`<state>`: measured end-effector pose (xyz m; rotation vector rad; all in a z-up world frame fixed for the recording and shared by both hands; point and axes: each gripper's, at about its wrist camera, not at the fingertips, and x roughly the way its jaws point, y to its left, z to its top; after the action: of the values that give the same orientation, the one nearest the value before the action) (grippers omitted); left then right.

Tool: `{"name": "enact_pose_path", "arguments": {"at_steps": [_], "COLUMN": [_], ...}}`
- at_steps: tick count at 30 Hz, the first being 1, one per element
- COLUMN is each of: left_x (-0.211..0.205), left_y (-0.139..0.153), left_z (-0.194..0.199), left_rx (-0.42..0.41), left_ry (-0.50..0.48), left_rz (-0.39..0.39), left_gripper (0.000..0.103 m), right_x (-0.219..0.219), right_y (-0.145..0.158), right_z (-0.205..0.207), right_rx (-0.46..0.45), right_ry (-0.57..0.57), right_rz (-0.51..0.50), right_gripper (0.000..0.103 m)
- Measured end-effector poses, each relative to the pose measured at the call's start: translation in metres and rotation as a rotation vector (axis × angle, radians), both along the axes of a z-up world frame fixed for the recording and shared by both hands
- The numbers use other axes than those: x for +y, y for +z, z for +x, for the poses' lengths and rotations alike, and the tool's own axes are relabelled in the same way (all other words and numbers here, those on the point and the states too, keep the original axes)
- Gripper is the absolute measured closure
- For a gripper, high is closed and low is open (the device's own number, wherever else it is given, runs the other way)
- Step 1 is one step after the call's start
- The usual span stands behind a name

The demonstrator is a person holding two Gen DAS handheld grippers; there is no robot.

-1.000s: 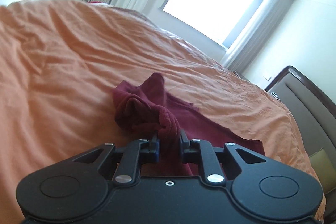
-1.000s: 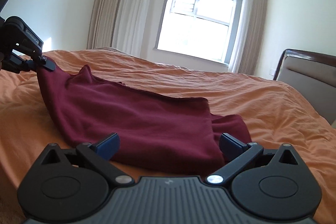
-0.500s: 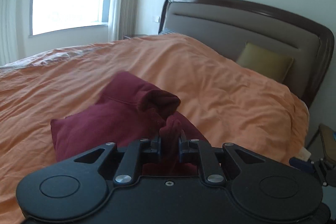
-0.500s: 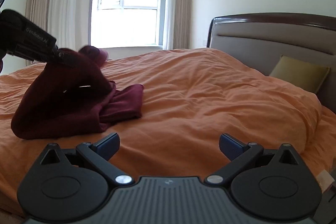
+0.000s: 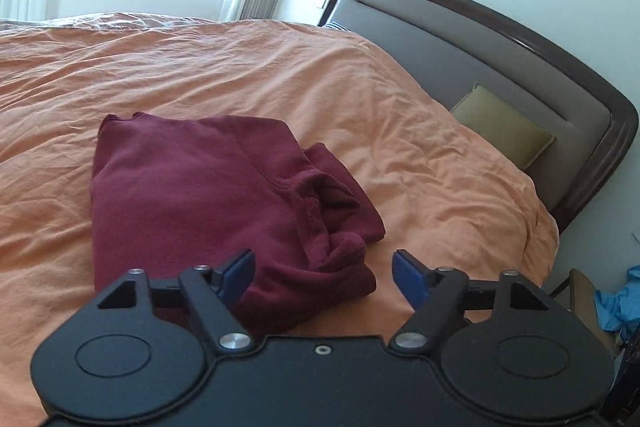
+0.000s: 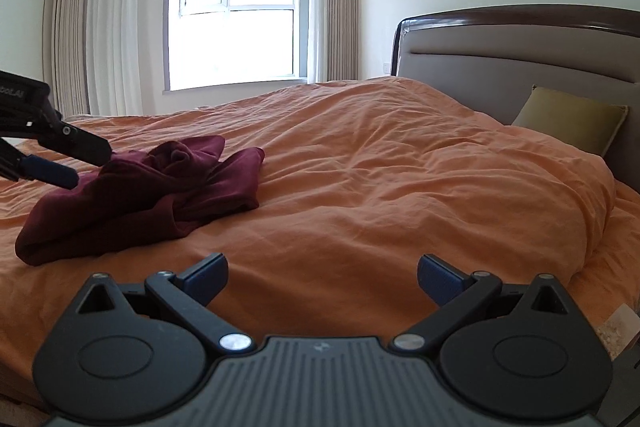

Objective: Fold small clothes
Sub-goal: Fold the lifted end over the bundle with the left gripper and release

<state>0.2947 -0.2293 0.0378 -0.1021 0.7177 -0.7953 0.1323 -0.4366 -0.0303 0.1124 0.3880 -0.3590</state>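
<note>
Our left tongs [image 5: 323,273] just opened wide, nothing gripped, over the maroon garment [image 5: 208,203]; right tongs [image 6: 322,277] wide, empty. Orange bed [image 6: 400,167], window [image 6: 236,23] behind.

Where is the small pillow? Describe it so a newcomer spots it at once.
Start at the bed under its orange duvet and go to the padded headboard with the dark wooden rim. The pillow leans against that headboard, partly tucked behind the duvet's edge. It is the only olive-green thing there, against orange and grey.
</note>
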Motion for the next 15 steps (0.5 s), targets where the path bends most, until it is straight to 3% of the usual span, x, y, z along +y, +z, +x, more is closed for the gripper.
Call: {"name": "enact_pose_path", "arguments": {"at_steps": [4, 8, 11, 15], "left_x": [0.028, 0.056, 0.072, 0.097], "left_y": [0.008, 0.006, -0.005, -0.026], "left_z": [-0.007, 0.001, 0.014, 0.027], "left_rx": [-0.034, -0.068, -0.028, 0.082], "left_ry": [0.103, 0.259, 0.359, 0.446], "left_rz": [-0.011, 0.038, 0.095, 0.086], "left_gripper": [0.003, 0.001, 0.001, 0.001], "right_x": [0.000, 0.002, 0.011, 0.032], "right_y": [0.014, 0.029, 0.039, 0.047], "right_z": [0.017, 0.047, 0.076, 0.110], "right_rx": [-0.049, -0.057, -0.028, 0.006], "right_ry": [0.036, 0.119, 0.194, 0.268], "right_rz": [0.039, 0.104, 0.161, 0.186], "right_gripper": [0.000, 0.000, 0.000, 0.000]}}
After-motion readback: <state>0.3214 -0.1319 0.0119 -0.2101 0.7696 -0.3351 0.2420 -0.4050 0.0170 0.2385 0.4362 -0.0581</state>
